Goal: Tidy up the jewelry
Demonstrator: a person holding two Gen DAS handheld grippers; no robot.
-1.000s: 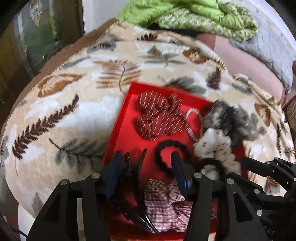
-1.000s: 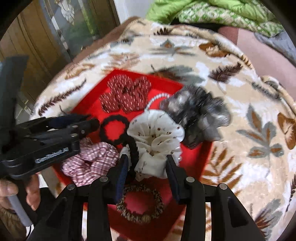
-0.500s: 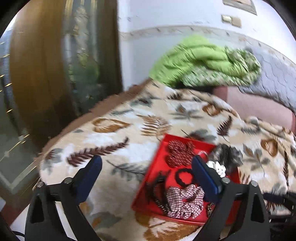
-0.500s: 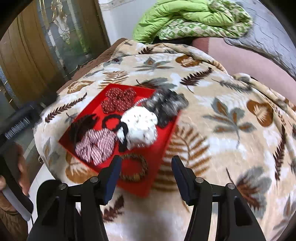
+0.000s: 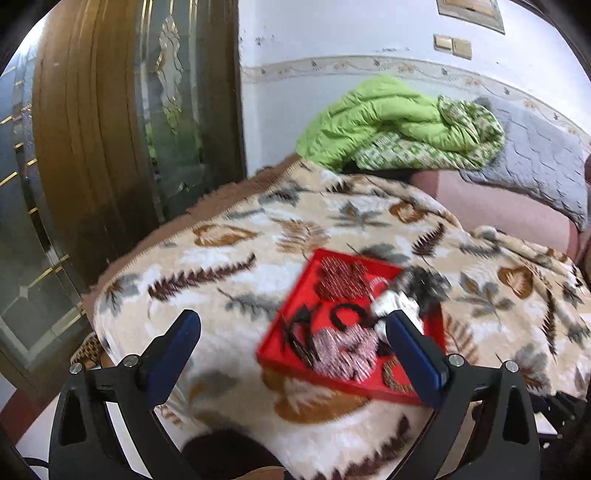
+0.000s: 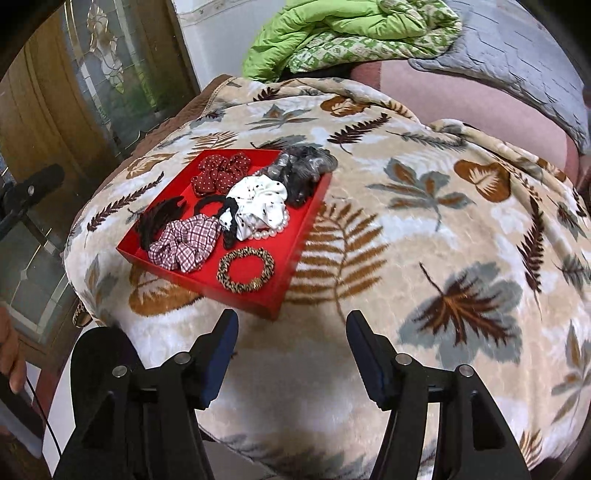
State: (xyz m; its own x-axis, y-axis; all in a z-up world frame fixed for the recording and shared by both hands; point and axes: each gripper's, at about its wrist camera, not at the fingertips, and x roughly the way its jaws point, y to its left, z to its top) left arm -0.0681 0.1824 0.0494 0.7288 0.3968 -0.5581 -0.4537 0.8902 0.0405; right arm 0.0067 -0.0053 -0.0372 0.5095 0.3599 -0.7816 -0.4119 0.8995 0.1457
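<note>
Left wrist view: my left hand-held gripper (image 5: pixel 291 341) stands spread to its widest, nothing between its blue pads (image 5: pixel 173 354). The red tray (image 5: pixel 291 295) lies ahead and to the right of it on the leaf-patterned blanket (image 5: pixel 221 273); the picture is blurred here, so I tell few details.

Right wrist view: my right hand-held gripper (image 6: pixel 291 354) is opening its jaws, with only blanket between them. The red tray (image 6: pixel 306 221) sits ahead and slightly left of this gripper, just beyond its fingertips, apart from them. In the tray I see a dark red dotted scrunchie (image 6: pixel 219 173) at the far side, a grey scrunchie (image 6: pixel 303 171) at the far right corner, a white dotted scrunchie (image 6: pixel 260 205) in the middle with a pearl bracelet (image 6: pixel 271 230) just beside it, a red checked scrunchie (image 6: pixel 184 243) nearer left, and a leopard-print hair tie (image 6: pixel 245 269) nearest the gripper. A green quilt (image 6: pixel 332 33) lies well beyond.
</note>
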